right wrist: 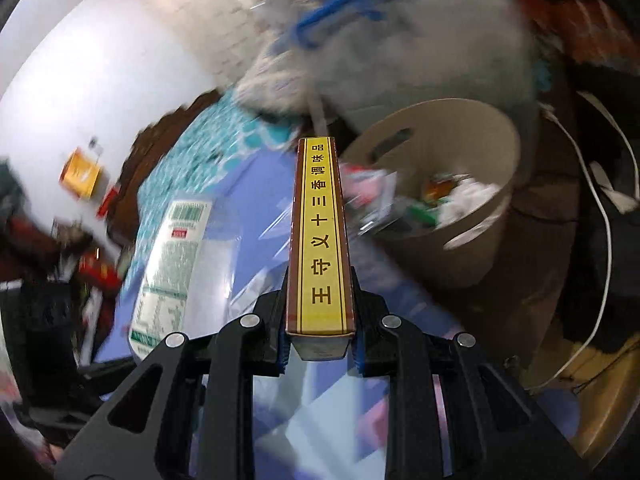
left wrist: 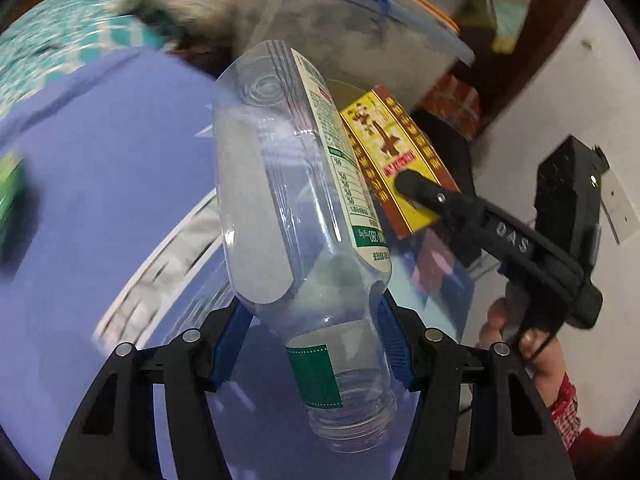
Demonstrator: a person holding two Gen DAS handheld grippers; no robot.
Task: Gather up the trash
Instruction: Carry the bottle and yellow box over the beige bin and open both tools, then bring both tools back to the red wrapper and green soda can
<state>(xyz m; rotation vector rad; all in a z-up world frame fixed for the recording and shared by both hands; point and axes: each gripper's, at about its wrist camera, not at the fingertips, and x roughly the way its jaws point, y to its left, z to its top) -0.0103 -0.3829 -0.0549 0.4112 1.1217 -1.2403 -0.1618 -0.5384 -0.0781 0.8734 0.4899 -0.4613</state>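
Observation:
My left gripper (left wrist: 316, 336) is shut on a clear empty plastic bottle (left wrist: 296, 200) with a white and green label, held by its neck, base pointing away. My right gripper (right wrist: 320, 334) is shut on a flat yellow and brown box (right wrist: 320, 236), seen edge on. In the left wrist view that box (left wrist: 396, 156) sits just right of the bottle, with the right gripper's finger (left wrist: 424, 192) on it. A beige round bin (right wrist: 452, 184) with trash inside stands ahead and right of the box. The bottle (right wrist: 172, 264) shows at left in the right wrist view.
A blue cloth (left wrist: 112, 160) covers the surface below. A clear storage tub (left wrist: 360, 28) with blue handle and orange lid stands behind. A green object (left wrist: 12, 196) lies at far left. White cables (right wrist: 600, 220) hang at right. Clutter (right wrist: 80, 184) lies at left.

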